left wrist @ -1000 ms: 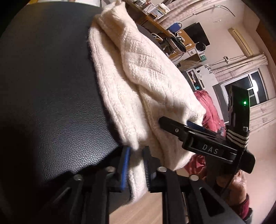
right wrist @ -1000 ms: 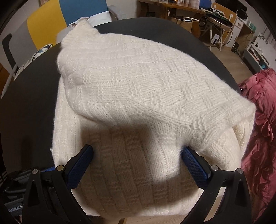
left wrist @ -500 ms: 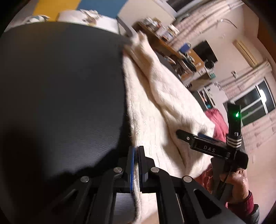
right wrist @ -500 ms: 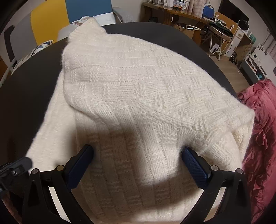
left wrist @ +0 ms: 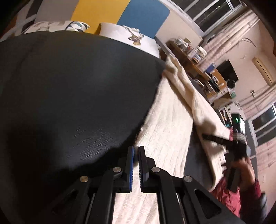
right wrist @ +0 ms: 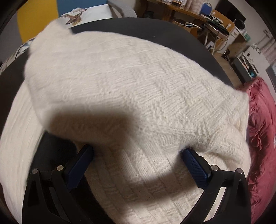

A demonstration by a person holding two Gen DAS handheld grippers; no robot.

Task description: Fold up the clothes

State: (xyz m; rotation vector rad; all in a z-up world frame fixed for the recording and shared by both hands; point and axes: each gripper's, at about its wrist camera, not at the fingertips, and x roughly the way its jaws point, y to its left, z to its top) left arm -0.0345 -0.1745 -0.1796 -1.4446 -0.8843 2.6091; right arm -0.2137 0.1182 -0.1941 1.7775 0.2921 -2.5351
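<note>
A cream knitted sweater (right wrist: 138, 86) lies folded on a round black table (left wrist: 69, 94). Its upper layer lies over a wider lower layer. My left gripper (left wrist: 136, 151) is shut on the near left edge of the sweater (left wrist: 169, 120), which stretches flat from its pads toward the far fold. My right gripper (right wrist: 137, 151) stands wide open above the sweater, its blue pads (right wrist: 195, 167) touching the edge of the upper fold, with nothing pinched. The left wrist view shows the right gripper (left wrist: 224, 141) at the sweater's right side, held by a person's hand (left wrist: 245, 168).
A dark red cloth (right wrist: 260, 129) lies just past the table's right edge. White cushions (left wrist: 127, 32) and a yellow and blue panel sit behind the table. A cluttered wooden desk (right wrist: 207, 15) stands at the back right. Bare black table (right wrist: 155, 25) shows beyond the sweater.
My left gripper closed fully on the sweater's edge and drew it out leftward, spreading the lower layer flat. The right gripper shifted a little over the sweater and stayed open.
</note>
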